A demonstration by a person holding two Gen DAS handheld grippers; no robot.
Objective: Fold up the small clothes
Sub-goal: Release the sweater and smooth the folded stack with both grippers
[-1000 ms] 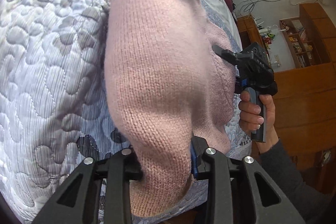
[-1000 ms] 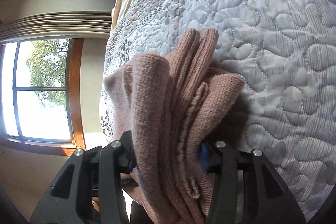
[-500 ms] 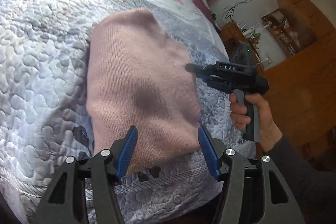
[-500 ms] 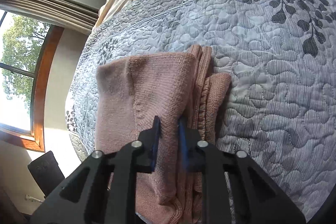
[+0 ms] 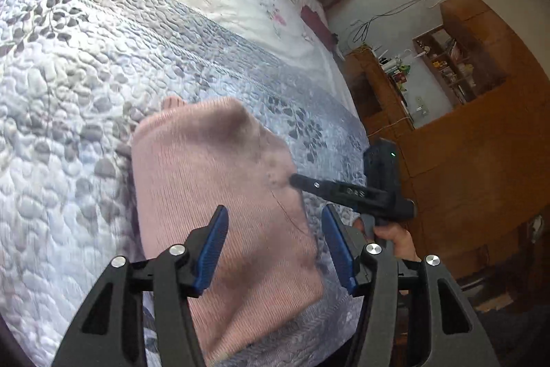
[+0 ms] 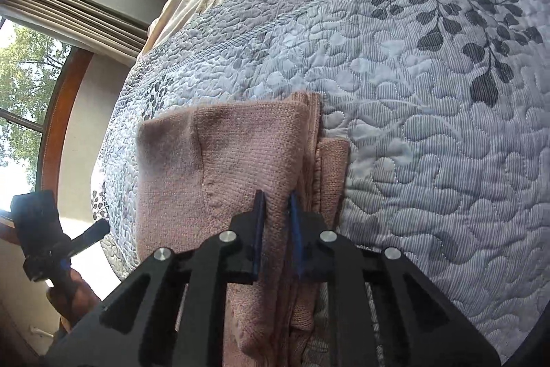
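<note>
My left gripper [image 5: 275, 246]: black linkage arms, silver pivot screws, blue finger pads [image 5: 211, 250]. Right gripper [image 6: 276, 229]: same black frame and screws, blue pads; its body carries a green LED and white lettering. Dark sleeve [image 5: 505, 325] at my right wrist.

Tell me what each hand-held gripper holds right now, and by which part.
Neither holds anything. The left hand-held gripper is wide open above the folded pink sweater; the right hand-held gripper, fingers nearly together, grips no fabric.

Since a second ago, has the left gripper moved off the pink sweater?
Yes. The left gripper has let go and pulled back; its jaws now stand open over the pink sweater, which lies flat on the quilt.
</note>
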